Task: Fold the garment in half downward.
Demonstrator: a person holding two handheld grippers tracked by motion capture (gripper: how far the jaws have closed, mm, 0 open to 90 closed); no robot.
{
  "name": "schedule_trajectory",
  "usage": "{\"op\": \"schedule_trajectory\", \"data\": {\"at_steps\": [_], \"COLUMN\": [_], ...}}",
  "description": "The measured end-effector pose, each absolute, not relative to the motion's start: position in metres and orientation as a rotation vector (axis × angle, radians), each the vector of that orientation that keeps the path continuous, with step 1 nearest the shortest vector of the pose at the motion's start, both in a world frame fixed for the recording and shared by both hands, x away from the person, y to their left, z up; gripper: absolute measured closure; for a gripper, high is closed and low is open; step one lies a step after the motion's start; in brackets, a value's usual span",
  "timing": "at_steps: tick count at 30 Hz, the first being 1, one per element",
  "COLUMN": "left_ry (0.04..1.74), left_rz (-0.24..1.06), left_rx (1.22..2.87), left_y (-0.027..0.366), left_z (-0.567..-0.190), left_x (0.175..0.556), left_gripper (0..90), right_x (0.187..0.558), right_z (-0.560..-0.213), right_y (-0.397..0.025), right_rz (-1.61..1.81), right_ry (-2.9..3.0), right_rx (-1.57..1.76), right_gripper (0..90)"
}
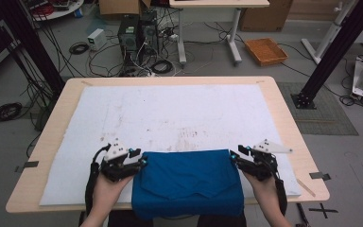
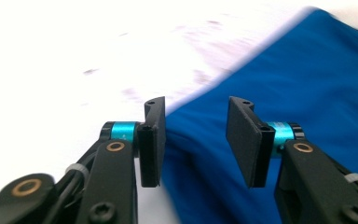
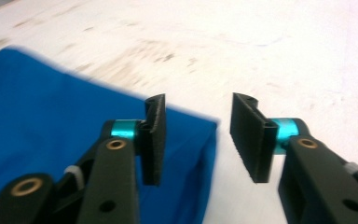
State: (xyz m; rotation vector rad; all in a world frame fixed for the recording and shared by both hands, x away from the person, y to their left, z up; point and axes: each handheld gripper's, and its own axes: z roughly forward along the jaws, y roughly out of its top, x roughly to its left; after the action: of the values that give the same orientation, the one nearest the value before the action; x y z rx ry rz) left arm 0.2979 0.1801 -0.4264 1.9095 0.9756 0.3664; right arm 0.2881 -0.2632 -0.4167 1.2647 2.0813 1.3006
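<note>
A folded blue cloth (image 1: pixel 189 182) is being shown at the near edge of the table (image 1: pixel 283 109), lying on the white mat (image 1: pixel 170 113) that is covering most of the tabletop. Its long axis is running from left to right, parallel to the near edge of the table, and its near part is hanging a little over that edge. A fold line with a shallow point is being seen across its middle, the point directed toward the person.

The left gripper (image 1: pixel 142 162) is being held at the far left corner of the cloth, and the right gripper (image 1: pixel 235 156) at the far right corner. Each one is being pointed inward, toward the cloth.

In the left gripper view, the jaws of the left gripper (image 2: pixel 196 142) are being kept wide apart over the edge of the cloth (image 2: pixel 298 84), and nothing is being gripped between them. In the right gripper view, the jaws of the right gripper (image 3: pixel 198 137) are also being kept wide apart above the corner of the cloth (image 3: pixel 42 112), with nothing held.
</note>
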Motion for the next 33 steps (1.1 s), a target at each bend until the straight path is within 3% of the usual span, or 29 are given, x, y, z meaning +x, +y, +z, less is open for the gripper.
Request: {"op": "schedule_trajectory", "data": {"at_steps": [3,6,14,20,24,28,33], "left_ry": [1.060,1.081,1.025,0.947,0.931,0.941,0.984], "left_rz": [0.244,0.226,0.327,0.362,0.400,0.423,0.395], "left_rx": [1.916,1.926,1.996,2.076,2.143,2.116,2.047], "left_y": [0.181,0.183,0.209,0.192,0.181,0.180,0.193], "left_z": [-0.436,-0.441,-0.440,-0.441,-0.445,-0.444,-0.449], "left_x": [0.318,0.320,0.296,0.298,0.304,0.302,0.297], "left_gripper": [53.9,53.1,56.9,61.3,68.8,84.7,86.4], "right_x": [0.310,0.322,0.317,0.315,0.313,0.312,0.311], "right_z": [-0.425,-0.435,-0.431,-0.432,-0.430,-0.431,-0.432], "right_y": [-0.261,-0.260,-0.275,-0.276,-0.273,-0.272,-0.275], "right_rz": [1.316,1.331,1.374,1.372,1.366,1.364,1.367], "right_ry": [2.102,2.130,2.052,2.039,2.045,2.052,2.044], "right_rx": [1.363,1.434,1.434,1.432,1.409,1.392,1.379], "right_gripper": [54.9,54.0,54.4,55.6,57.1,59.7,63.7]}}
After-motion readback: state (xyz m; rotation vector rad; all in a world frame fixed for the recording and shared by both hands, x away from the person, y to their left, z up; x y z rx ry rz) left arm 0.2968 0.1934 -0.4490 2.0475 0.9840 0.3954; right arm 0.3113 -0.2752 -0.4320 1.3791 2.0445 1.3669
